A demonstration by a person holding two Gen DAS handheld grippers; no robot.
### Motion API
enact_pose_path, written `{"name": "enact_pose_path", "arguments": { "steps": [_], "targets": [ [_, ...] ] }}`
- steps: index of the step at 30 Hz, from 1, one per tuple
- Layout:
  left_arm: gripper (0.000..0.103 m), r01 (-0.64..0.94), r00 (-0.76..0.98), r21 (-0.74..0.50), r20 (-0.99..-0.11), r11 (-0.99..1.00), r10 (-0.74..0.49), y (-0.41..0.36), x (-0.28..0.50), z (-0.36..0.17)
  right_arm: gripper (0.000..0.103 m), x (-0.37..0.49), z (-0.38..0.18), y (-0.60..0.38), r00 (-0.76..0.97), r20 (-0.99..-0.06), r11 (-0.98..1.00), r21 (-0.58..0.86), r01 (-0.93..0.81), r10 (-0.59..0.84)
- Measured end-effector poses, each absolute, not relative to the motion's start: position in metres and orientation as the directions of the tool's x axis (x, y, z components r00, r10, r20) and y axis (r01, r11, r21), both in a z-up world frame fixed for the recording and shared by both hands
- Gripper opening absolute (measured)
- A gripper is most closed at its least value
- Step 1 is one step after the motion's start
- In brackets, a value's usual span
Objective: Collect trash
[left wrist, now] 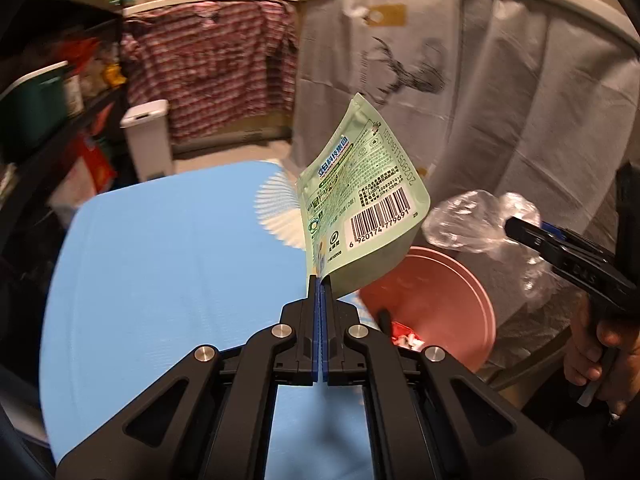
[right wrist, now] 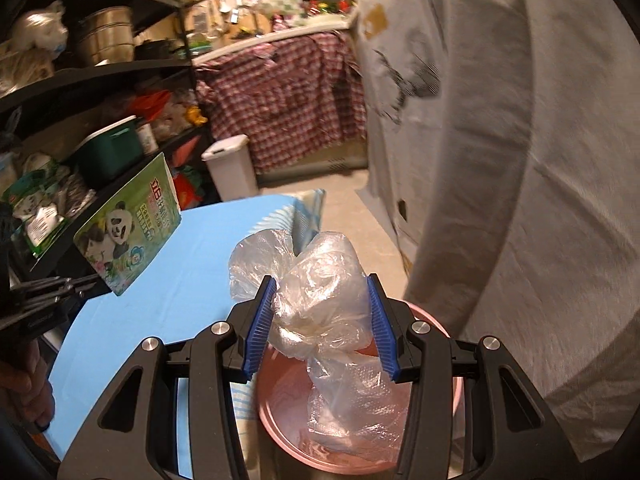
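Left gripper (left wrist: 320, 280): jaws pressed fully together on the lower edge of a green detergent pouch (left wrist: 360, 208); the pouch stands up out of the grip, raised above the blue tabletop (left wrist: 168, 280).
Right gripper (right wrist: 322, 320): jaws partly apart, pinching a crumpled clear plastic bag (right wrist: 320, 296) between the blue pads (right wrist: 260, 320); the bag's tail hangs down toward the bin.
Bin: a pink trash bin (right wrist: 280, 420) sits just beside the tabletop's edge, directly under the right gripper; in the left wrist view its rim (left wrist: 476, 292) shows to the right of the pouch, with a bit of red-and-white litter (left wrist: 404, 334) inside.
Pouch handling: it looks flat and empty, light, a semi-stiff film that curls but holds its shape; slick surface, so an edge pinch well inside the seam is the safest hold.
Bag handling: very light, soft, compressible and slippery; gripping the bunched middle, as here, seems better than a loose corner that could slide free. It may cling to the pads on release.
Left pose: level, pointing forward across the tabletop, short of the bin.
Right pose: tipped downward over the bin's mouth, the person's hand (left wrist: 600, 344) around its handle.
Stage, by my reading: the bag is ready to drop; the pouch needs carrying rightward over the bin.
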State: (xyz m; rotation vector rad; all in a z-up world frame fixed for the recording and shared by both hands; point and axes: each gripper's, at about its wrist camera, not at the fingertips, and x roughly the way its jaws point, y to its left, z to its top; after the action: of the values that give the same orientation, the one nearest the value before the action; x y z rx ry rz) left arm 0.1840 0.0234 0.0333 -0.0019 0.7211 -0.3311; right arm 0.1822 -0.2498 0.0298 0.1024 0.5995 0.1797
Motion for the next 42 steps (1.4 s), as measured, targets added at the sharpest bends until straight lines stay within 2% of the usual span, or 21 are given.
{"name": "enact_pose_path", "arguments": {
  "steps": [16,20,22,24,35,40,42],
  "targets": [
    [0.0,0.44,0.579,-0.124,-0.718,0.89,-0.386,-0.072,0.21,-0.01,0.046,0.198,0.009,-0.285,0.786,-0.601,0.984,0.172,-0.05,0.145],
    [0.0,0.459,0.541,-0.151,-0.735,0.876,-0.41,-0.081,0.215,-0.019,0.052,0.203,0.004,-0.285,0.772,-0.624,0.988,0.153,-0.03,0.12],
    [0.005,0.459,0.529,-0.146,-0.747,0.876,-0.402,-0.084,0.217,-0.024,0.058,0.208,0.001,-0.286,0.761,-0.639,0.988,0.152,-0.015,0.11],
    [0.027,0.45,0.532,-0.137,-0.752,0.882,-0.388,-0.085,0.218,-0.027,0.062,0.21,-0.001,-0.288,0.756,-0.646,0.988,0.156,-0.007,0.107],
    [0.028,0.425,0.587,-0.127,-0.715,0.896,-0.379,-0.066,0.198,-0.012,0.064,0.192,0.006,-0.286,0.78,-0.619,0.991,0.137,-0.008,0.092],
    [0.03,0.391,0.641,-0.127,-0.673,0.911,-0.369,-0.058,0.173,0.007,0.072,0.163,0.022,-0.28,0.813,-0.577,0.991,0.131,-0.007,0.082],
    [0.035,0.363,0.663,-0.137,-0.657,0.922,-0.359,-0.053,0.162,0.013,0.076,0.147,0.031,-0.274,0.832,-0.55,0.994,0.111,-0.012,0.071]
  ]
}}
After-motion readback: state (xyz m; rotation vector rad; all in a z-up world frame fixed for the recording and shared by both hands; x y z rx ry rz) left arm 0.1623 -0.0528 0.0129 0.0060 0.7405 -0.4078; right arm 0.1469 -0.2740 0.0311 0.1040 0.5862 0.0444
